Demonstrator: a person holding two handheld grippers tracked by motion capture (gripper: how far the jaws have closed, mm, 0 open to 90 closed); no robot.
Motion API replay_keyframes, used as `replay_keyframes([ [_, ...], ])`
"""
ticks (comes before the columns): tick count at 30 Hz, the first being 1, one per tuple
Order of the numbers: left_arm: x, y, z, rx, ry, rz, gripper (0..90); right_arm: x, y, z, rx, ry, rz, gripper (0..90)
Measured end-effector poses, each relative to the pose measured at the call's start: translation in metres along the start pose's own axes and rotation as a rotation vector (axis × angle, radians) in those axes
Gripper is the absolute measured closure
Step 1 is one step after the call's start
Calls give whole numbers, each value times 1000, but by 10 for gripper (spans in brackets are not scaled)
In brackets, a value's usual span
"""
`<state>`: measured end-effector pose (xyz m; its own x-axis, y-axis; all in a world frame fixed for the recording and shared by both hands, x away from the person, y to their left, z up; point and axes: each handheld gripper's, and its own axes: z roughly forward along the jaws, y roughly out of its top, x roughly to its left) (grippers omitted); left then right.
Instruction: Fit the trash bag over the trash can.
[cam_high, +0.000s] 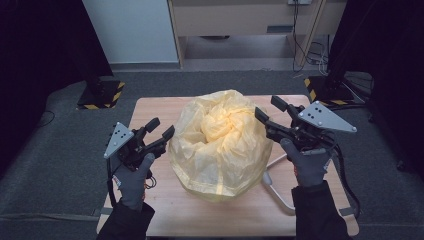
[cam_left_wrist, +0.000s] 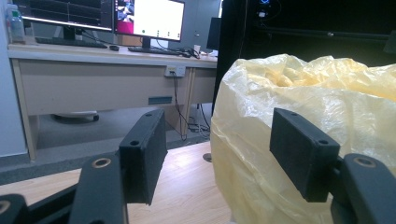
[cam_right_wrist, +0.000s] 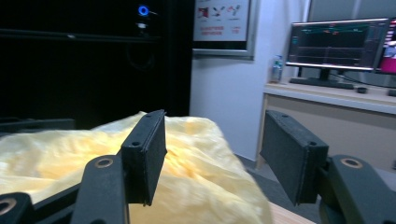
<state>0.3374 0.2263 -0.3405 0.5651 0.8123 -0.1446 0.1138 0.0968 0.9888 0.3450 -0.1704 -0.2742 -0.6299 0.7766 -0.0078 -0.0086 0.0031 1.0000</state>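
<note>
Your left gripper (cam_high: 159, 131) and right gripper (cam_high: 270, 110) flank the bag (cam_high: 220, 145) (jaws spread, empty) at nine and two o'clock; right sits nearer.

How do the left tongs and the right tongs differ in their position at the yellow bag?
The left tongs sit low beside the yellow bag, near the table; the right tongs sit higher, by the bag's upper edge. The left tongs gape less than the right. Both are open and hold nothing.
</note>
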Motion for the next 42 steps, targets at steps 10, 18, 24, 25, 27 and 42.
replay_keyframes([
  [10, 0, 0, 0, 1, 1, 3, 353, 16, -21, 10, 95, 72, -51, 445],
  [18, -1, -1, 1, 4, -1, 5, 351, 17, -30, 13, 146, 100, -63, 462],
  [24, -1, -1, 1, 4, -3, 2, 350, 16, -11, 6, 75, 192, 4, 581],
  [25, -2, -1, 1, 4, -4, 3, 351, 17, -11, 7, 91, 204, -4, 590],
  [27, -2, -1, 1, 5, -5, 4, 351, 21, -15, 10, 141, 239, -22, 622],
  [42, -3, -1, 2, 4, -11, 2, 349, 20, -16, 14, 137, 260, 8, 502],
])
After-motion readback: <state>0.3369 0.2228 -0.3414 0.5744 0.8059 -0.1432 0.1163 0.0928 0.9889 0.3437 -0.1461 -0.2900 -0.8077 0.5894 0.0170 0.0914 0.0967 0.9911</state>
